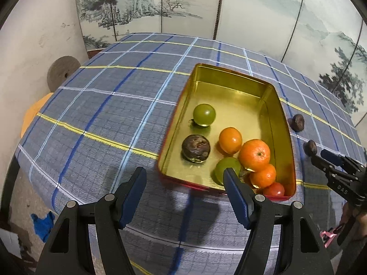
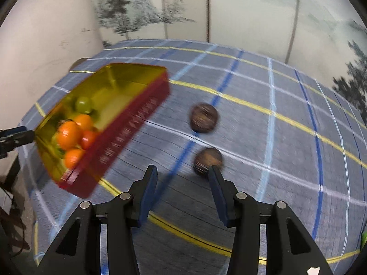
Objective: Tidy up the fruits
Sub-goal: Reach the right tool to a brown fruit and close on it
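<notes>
A gold tin with red outer walls point(image 1: 231, 81) holds two green fruits point(image 1: 204, 115), a dark brown fruit point(image 1: 195, 148), three oranges point(image 1: 254, 154) and a small red tomato point(image 1: 274, 189). My left gripper point(image 1: 184, 174) is open over the cloth at the tin's near left corner, with nothing between its fingers. Two more dark brown fruits point(image 2: 203, 118) point(image 2: 207, 160) lie on the cloth to the right of the tin point(image 2: 128, 137). My right gripper point(image 2: 182, 174) is open and empty. The nearer dark fruit lies just past its right fingertip point(image 2: 214, 174). The right wrist view is motion-blurred.
A blue plaid cloth point(image 1: 110, 105) covers the table. A painted folding screen point(image 1: 183, 4) stands behind it and a pale wall point(image 1: 34, 41) is on the left. The right gripper point(image 1: 321, 157) shows at the right edge of the left wrist view, by a dark fruit point(image 1: 310, 147).
</notes>
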A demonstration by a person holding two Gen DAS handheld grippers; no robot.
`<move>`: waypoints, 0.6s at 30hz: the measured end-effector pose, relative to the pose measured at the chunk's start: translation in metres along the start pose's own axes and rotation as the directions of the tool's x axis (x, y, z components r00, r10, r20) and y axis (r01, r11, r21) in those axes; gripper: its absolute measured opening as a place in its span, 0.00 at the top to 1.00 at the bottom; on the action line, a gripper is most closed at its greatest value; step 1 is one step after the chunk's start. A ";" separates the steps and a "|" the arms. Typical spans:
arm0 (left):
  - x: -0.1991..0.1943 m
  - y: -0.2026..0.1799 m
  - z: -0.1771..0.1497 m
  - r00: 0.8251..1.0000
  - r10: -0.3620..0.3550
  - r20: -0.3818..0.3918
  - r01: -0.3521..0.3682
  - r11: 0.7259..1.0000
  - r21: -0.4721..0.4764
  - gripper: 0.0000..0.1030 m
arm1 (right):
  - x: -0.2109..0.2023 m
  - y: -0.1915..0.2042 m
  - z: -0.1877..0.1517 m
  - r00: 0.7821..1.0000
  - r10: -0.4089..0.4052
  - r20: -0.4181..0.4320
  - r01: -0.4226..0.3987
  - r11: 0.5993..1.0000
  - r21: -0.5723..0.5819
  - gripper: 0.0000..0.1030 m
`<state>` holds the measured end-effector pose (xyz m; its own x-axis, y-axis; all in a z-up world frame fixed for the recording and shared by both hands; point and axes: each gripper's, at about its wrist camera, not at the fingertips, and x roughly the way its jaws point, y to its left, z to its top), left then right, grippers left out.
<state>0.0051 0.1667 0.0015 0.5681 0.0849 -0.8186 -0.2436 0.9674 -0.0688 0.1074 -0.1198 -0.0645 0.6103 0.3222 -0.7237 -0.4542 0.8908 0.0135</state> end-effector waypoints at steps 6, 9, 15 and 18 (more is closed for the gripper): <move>0.002 -0.016 0.003 1.000 -0.022 0.000 0.022 0.999 0.033 0.32 | 0.011 -0.017 -0.007 0.999 -0.033 -0.002 0.033 0.999 0.040 0.57; 0.004 -0.026 0.006 1.000 -0.028 -0.003 0.028 0.998 0.051 0.32 | 0.018 -0.021 -0.006 1.000 -0.031 -0.005 0.031 0.998 0.057 0.57; 0.009 -0.047 0.011 0.999 -0.038 -0.009 0.038 0.995 0.088 0.32 | 0.030 -0.018 0.000 0.999 -0.039 -0.010 0.040 0.999 0.030 0.58; 0.011 -0.055 0.013 0.999 -0.043 -0.010 0.044 0.994 0.099 0.32 | 0.033 -0.015 0.002 0.999 -0.048 -0.007 0.048 0.999 0.008 0.58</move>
<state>0.0347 0.1171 0.0035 0.5703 0.0406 -0.8205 -0.1393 0.9891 -0.0479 0.1356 -0.1214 -0.0872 0.6266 0.2764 -0.7287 -0.4190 0.9078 -0.0160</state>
